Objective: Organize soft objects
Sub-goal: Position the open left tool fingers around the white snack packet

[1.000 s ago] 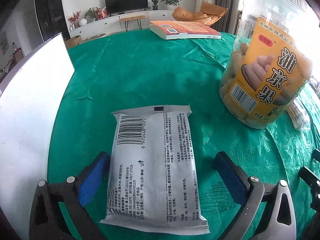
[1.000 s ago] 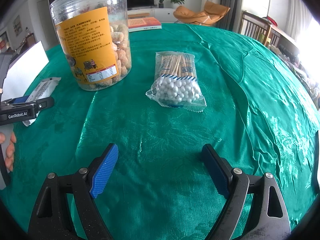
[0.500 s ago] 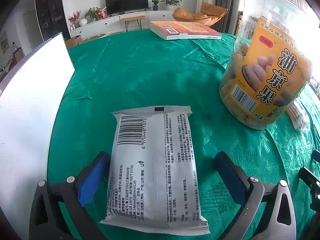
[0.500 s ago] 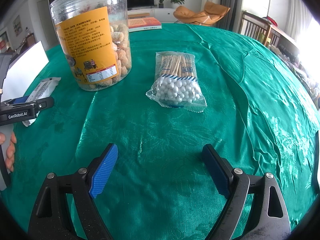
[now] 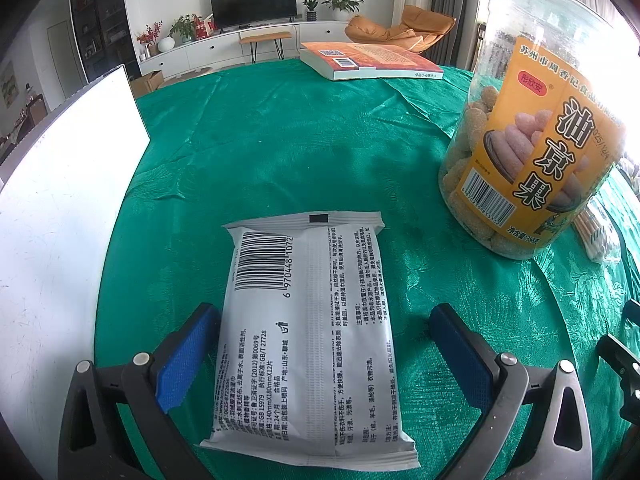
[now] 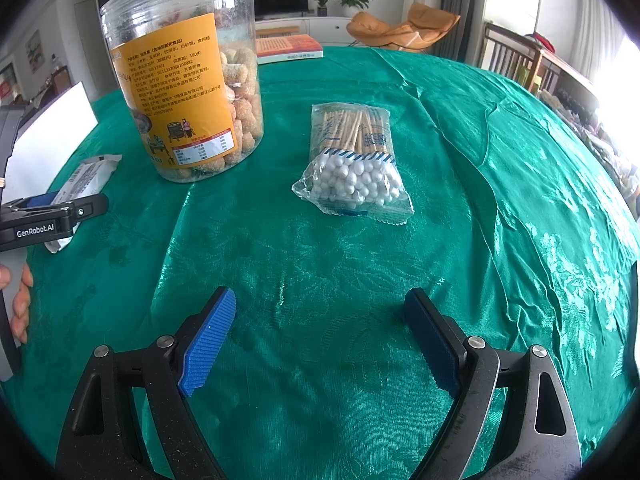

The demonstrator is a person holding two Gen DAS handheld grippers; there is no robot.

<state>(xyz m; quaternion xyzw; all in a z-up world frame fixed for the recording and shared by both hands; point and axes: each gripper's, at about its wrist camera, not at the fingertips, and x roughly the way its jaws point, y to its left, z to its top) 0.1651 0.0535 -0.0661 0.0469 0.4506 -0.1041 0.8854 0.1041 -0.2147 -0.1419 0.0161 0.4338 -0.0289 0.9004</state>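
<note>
A white soft wipes packet (image 5: 308, 320) lies flat on the green tablecloth, barcode side up. My left gripper (image 5: 320, 354) is open with its blue pads on either side of the packet's near half, not pressing it. The packet also shows in the right wrist view (image 6: 86, 178), behind the left gripper (image 6: 52, 216). A clear bag of cotton swabs (image 6: 354, 160) lies on the cloth ahead of my right gripper (image 6: 320, 340), which is open and empty, well short of the bag.
A tall clear snack jar (image 5: 536, 120) with an orange label stands right of the packet; it also shows in the right wrist view (image 6: 188, 80). A white board (image 5: 60, 208) lies at the left. An orange book (image 5: 368, 60) lies at the far edge.
</note>
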